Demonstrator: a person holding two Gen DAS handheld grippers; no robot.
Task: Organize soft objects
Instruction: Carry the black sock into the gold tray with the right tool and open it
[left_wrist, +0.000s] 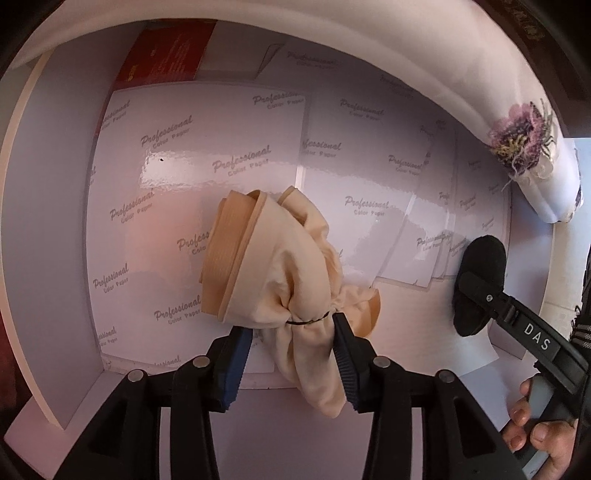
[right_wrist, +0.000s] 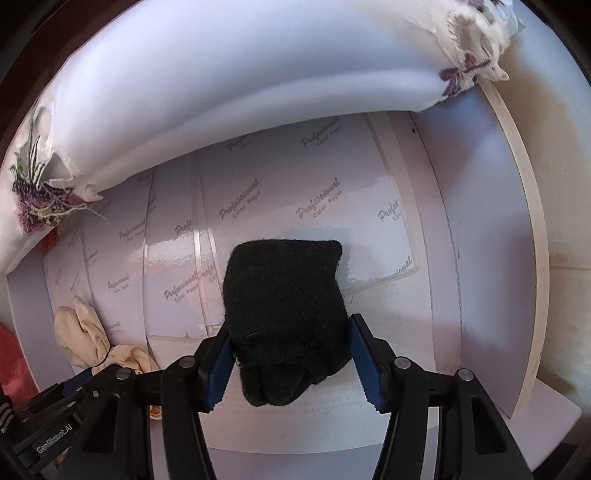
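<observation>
A beige stocking bundle (left_wrist: 284, 266), tied with a thin dark band, lies on the floor of a white drawer (left_wrist: 59, 184). My left gripper (left_wrist: 290, 328) points down over it with its jaws open. The bundle's tail hangs between the fingers and brushes the right pad (left_wrist: 345, 365), while the left pad stands apart. A black sock (right_wrist: 284, 306) rests further right in the drawer. My right gripper (right_wrist: 290, 325) is shut on it, with both pads against its sides. The right wrist view shows the beige bundle (right_wrist: 85, 332) at lower left.
Glossy sheets printed "Professional Color Paper" (left_wrist: 221, 155) line the drawer floor. A white cloth with purple embroidery (left_wrist: 517, 136) drapes over the far rim. A red packet (left_wrist: 166, 51) lies at the back left. A hand (left_wrist: 535, 435) holds the right gripper's handle.
</observation>
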